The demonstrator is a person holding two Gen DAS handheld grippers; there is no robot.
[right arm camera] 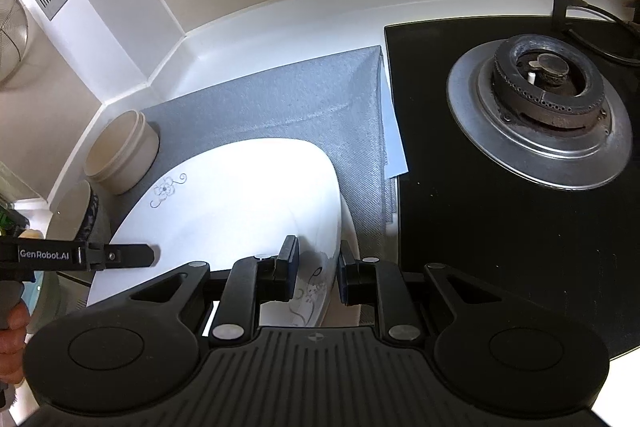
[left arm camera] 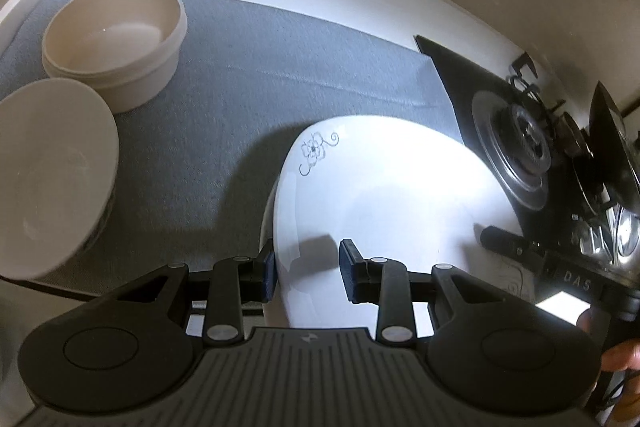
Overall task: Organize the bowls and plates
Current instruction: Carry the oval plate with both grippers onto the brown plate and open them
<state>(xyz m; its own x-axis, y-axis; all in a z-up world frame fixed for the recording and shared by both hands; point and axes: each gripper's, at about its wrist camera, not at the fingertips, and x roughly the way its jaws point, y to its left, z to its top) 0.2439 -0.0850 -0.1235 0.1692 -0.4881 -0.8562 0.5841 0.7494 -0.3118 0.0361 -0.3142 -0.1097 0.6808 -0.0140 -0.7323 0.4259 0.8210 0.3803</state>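
Left hand-held gripper (left arm camera: 307, 269) clamps the white plate's (left arm camera: 384, 187) rim over the grey mat (left arm camera: 240, 87).

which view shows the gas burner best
The right wrist view: the gas burner sits whole and unobstructed on the black cooktop. The left wrist view catches it only squeezed and distorted at the right edge.

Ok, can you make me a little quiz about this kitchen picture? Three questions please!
1. True or false: the white plate has a flower drawing on it.
2. What lies under the plate: A) grey mat B) bare stove C) wooden board
3. How many hand-held grippers grip the plate?

Key
1. True.
2. A.
3. Two: the left hand-held gripper and the right hand-held gripper, one on each edge.
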